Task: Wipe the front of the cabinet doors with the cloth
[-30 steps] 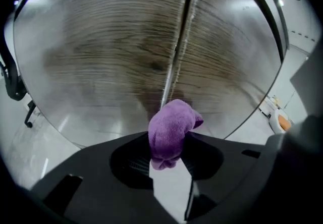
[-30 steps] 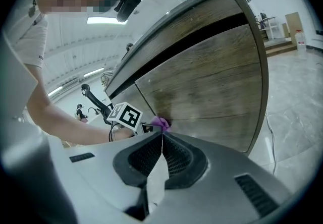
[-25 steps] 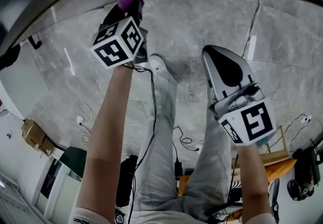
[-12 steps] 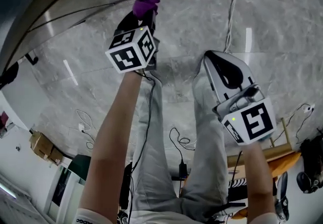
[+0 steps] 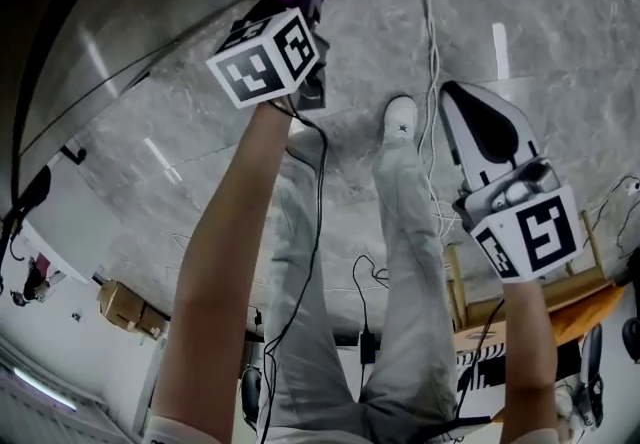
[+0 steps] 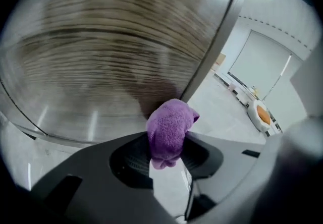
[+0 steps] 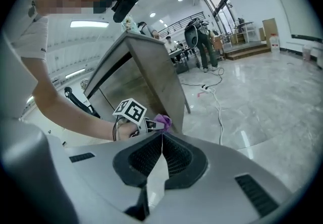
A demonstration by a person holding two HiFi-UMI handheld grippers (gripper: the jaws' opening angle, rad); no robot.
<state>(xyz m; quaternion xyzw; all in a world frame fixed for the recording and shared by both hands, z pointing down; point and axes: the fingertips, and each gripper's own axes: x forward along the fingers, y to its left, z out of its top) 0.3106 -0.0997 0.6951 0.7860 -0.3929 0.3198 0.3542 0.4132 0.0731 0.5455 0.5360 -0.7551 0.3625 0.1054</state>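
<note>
Wiping seems under way, the left tongs (image 6: 166, 153) clamped on the purple cloth (image 6: 170, 127) by the lower corner of the cabinet door (image 6: 101, 56), the right tongs (image 7: 160, 157) closed, empty and well apart, so the next move calls for sweeping the cloth across the front.

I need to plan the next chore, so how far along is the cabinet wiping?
Done: the purple cloth is pinched in the left gripper. In hand: it is at the lower corner of the cabinet door; contact is unclear. Left: no wipe marks show, so coverage cannot be judged. The right gripper hangs shut and empty.
</note>
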